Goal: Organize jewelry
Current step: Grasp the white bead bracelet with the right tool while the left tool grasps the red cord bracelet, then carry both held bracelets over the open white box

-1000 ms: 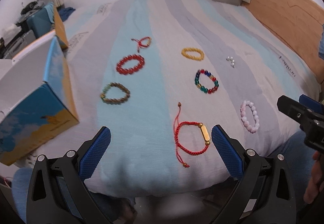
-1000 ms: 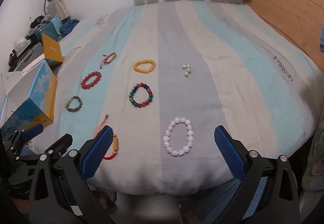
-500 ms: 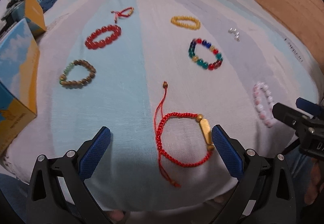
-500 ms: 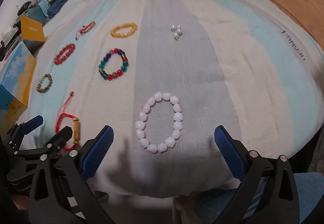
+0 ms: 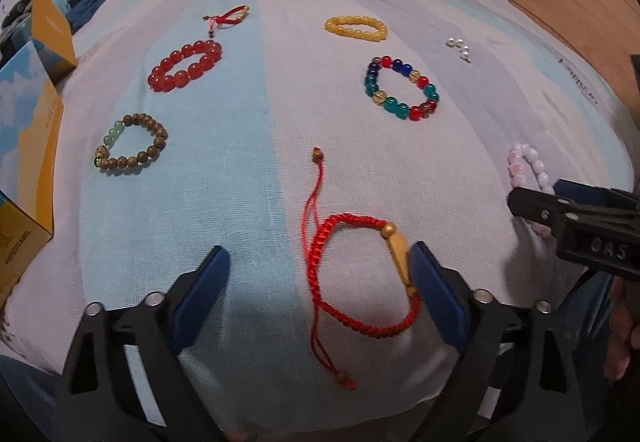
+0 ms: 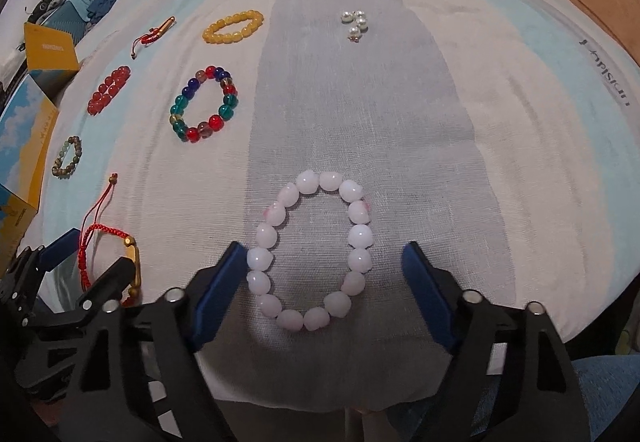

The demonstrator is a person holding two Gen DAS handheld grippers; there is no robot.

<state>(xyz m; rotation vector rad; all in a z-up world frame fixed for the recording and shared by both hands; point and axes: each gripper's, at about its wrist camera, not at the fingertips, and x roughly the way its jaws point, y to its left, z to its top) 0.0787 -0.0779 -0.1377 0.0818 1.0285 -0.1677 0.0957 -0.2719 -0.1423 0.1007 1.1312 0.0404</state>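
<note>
Down at the near edge of the striped blue, grey and cream bed cover [image 6: 400, 90] we work with open cloth stretching away to the far side. Our left gripper [image 5: 320, 274] has its jaws apart and closing around the red braided cord bracelet with a gold tube bead [image 5: 360, 274], the right pad just beside that bead. Our right gripper [image 6: 324, 266] likewise has jaws apart and closing around the ring of smooth pale pink round beads [image 6: 312, 250], left pad at its rim. Both bracelets lie flat on the woven, slightly wrinkled fabric. Farther off rests a multicoloured glass bead bracelet [image 6: 204, 108].
</note>
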